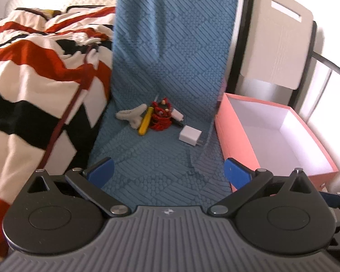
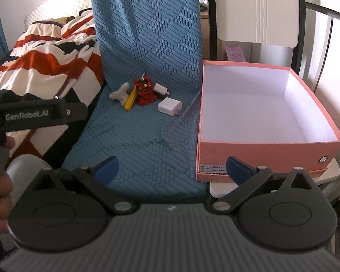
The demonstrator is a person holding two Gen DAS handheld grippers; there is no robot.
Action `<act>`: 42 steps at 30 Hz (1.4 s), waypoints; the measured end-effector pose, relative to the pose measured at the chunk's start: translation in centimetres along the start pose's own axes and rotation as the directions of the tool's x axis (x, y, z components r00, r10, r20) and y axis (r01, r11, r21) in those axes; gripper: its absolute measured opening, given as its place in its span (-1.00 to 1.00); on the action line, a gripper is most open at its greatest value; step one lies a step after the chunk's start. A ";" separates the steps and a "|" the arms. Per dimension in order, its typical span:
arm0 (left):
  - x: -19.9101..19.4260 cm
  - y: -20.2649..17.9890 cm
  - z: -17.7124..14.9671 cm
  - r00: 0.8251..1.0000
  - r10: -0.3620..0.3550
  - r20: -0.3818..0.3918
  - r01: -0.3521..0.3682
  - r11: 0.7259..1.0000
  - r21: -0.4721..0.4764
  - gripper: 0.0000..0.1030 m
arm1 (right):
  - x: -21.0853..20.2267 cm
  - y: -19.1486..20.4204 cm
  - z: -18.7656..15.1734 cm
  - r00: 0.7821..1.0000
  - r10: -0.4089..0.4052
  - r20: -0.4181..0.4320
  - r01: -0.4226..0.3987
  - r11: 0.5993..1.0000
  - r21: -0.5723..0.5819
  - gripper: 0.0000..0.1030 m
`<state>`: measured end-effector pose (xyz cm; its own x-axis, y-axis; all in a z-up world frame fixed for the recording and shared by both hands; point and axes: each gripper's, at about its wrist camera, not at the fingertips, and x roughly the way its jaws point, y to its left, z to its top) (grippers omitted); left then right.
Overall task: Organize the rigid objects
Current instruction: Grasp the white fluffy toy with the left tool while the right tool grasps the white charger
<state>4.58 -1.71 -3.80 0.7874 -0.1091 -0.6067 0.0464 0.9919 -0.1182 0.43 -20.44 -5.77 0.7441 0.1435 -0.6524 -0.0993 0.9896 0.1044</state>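
Note:
A small pile lies on a blue textured mat [image 1: 165, 154] [image 2: 136, 140]: a white fuzzy hair claw [image 1: 130, 114] [image 2: 119, 95], a yellow-handled tool [image 1: 145, 122] [image 2: 131, 100], a red lion figure [image 1: 162, 115] [image 2: 144, 91], a small white plug [image 1: 178, 115] [image 2: 161, 88] and a white charger cube [image 1: 190, 135] [image 2: 168, 106]. A pink open box [image 1: 235, 136] [image 2: 256, 150] with a white, empty inside stands to the right. My left gripper [image 1: 168, 172] and right gripper [image 2: 171, 166] are open, empty, and well short of the pile.
A striped red, white and black blanket [image 1: 34, 79] [image 2: 45, 61] covers the bed on the left. A white chair back [image 1: 281, 45] [image 2: 258, 11] with a black frame rises behind the box. The left gripper's body [image 2: 34, 115] and the hand holding it show in the right wrist view.

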 end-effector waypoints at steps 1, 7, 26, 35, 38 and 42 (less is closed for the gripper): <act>0.4 0.1 0.0 1.000 -0.009 0.006 0.009 1.000 0.007 1.00 | 0.3 -0.1 0.0 1.000 -0.002 0.002 0.002 1.000 0.002 1.00; 4.5 1.4 0.1 0.999 0.013 0.034 -0.013 1.000 0.014 1.00 | 2.7 -0.1 -0.2 1.000 0.000 0.012 0.000 1.000 -0.002 1.00; 18.4 6.5 0.6 1.000 -0.004 0.000 0.004 1.000 0.000 1.00 | 11.2 2.6 3.3 0.995 0.013 0.099 -0.004 0.995 -0.095 1.00; 22.5 7.7 2.7 0.999 0.020 -0.044 -0.021 0.999 -0.030 1.00 | 15.3 2.0 5.7 0.993 0.034 0.111 -0.025 0.996 -0.082 1.00; 24.3 8.5 3.7 0.998 0.025 -0.060 -0.029 0.998 -0.052 1.00 | 16.5 2.4 6.2 0.991 0.036 0.126 -0.022 0.994 -0.106 1.00; 27.1 9.6 4.8 0.990 0.051 -0.129 -0.057 0.998 -0.040 1.00 | 17.9 2.7 7.0 0.989 0.098 0.114 -0.084 0.989 -0.120 1.00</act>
<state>29.33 5.14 -17.63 0.7026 -0.0655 -0.7086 -0.0232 0.9931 -0.1148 18.14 -15.28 -11.92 0.8010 0.2376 -0.5495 -0.2407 0.9682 0.0679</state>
